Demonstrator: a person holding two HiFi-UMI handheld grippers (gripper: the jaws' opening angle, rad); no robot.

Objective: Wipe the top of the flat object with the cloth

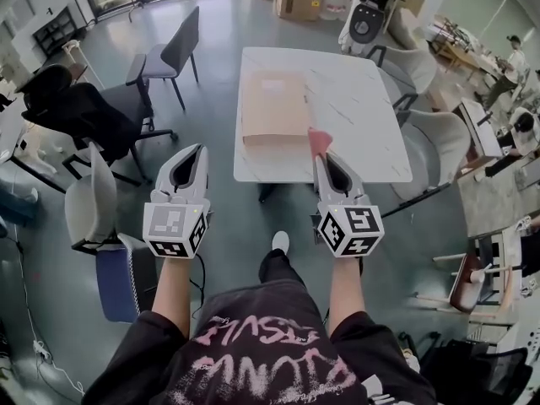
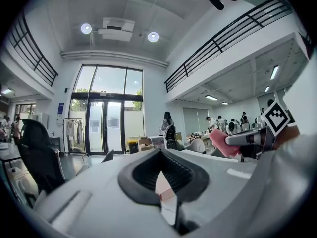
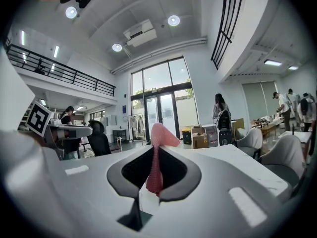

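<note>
Head view: right gripper (image 1: 325, 157) pinches cloth (image 1: 318, 139); left gripper (image 1: 194, 152) is closed, empty. Box (image 1: 274, 108) sits at 12 o'clock. Hard rubbing may pull cloth out.

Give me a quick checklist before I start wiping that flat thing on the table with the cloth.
1. Cloth clamped in the right gripper: ok.
2. Left gripper shut and empty: ok.
3. Flat object lying on the table with nothing on top: ok.
4. Cloth touching the flat object: not ok, both grippers are short of the table's near edge.
5. Cloth clean: cannot tell.
</note>
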